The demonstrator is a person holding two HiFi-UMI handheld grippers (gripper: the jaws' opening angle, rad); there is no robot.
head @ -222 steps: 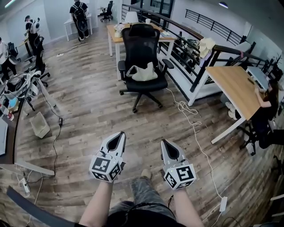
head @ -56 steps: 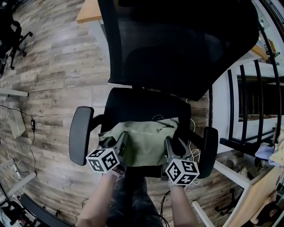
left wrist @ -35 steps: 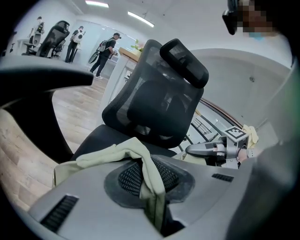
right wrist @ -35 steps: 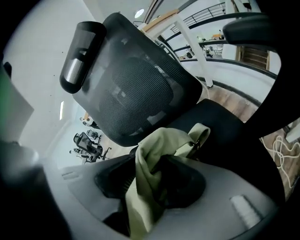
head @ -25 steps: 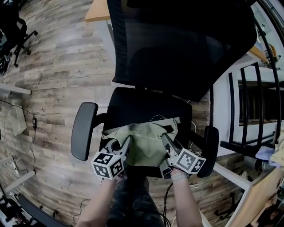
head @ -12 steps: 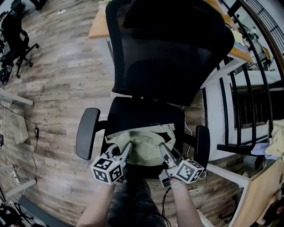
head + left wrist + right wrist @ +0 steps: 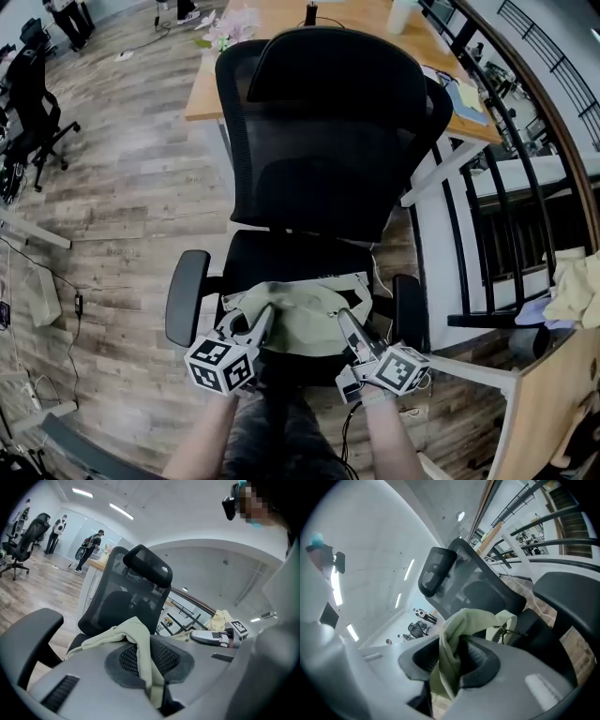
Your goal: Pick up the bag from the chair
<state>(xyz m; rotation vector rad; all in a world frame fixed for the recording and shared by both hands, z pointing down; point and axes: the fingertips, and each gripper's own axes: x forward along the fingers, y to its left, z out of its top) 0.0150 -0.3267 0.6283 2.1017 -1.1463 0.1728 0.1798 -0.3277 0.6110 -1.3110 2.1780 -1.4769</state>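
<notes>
Head view: left hand-held gripper [image 7: 263,313] and right hand-held gripper [image 7: 343,317] pinch the bag [image 7: 302,317] stretched crosswise between them.

The bag [image 7: 302,317] is pale green cloth, soft and crumpled. It is spread over the front of the seat of the black mesh chair [image 7: 328,159], at 6 o'clock from the backrest. The left hand-held gripper [image 7: 264,316] pinches its 9 o'clock edge and the right hand-held gripper [image 7: 343,320] its 3 o'clock edge.
</notes>
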